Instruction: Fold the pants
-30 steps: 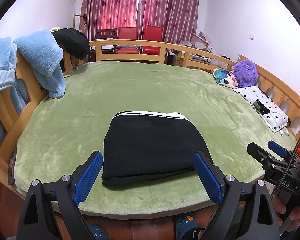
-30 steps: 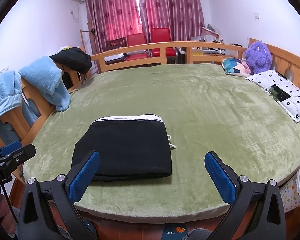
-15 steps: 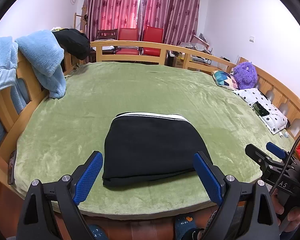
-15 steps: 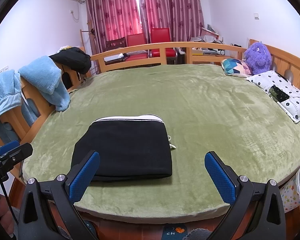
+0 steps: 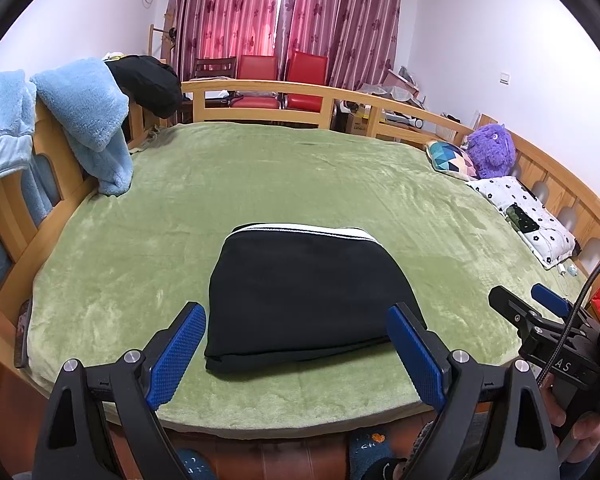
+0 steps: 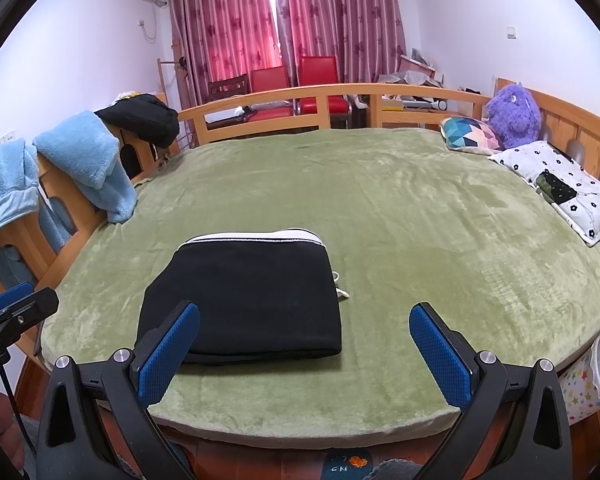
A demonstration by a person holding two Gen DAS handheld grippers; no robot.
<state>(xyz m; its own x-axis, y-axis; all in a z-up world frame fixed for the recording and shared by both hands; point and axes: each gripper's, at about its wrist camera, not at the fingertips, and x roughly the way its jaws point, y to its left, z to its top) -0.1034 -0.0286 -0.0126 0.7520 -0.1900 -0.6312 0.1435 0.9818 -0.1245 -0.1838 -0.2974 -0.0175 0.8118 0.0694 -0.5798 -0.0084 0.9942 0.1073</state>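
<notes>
Since the pants (image 5: 308, 296) already lie as a neat black bundle near the front edge of the bed (image 5: 260, 168), both the left gripper (image 5: 296, 344) and right gripper (image 6: 304, 348) hang wide open and empty — a stray nudge could undo the fold.

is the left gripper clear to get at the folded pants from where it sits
Probably yes. The left gripper hangs open at the near edge of the bed, with the pants lying straight ahead between its jaws. Nothing lies between them, and the right gripper is off to the side.
</notes>
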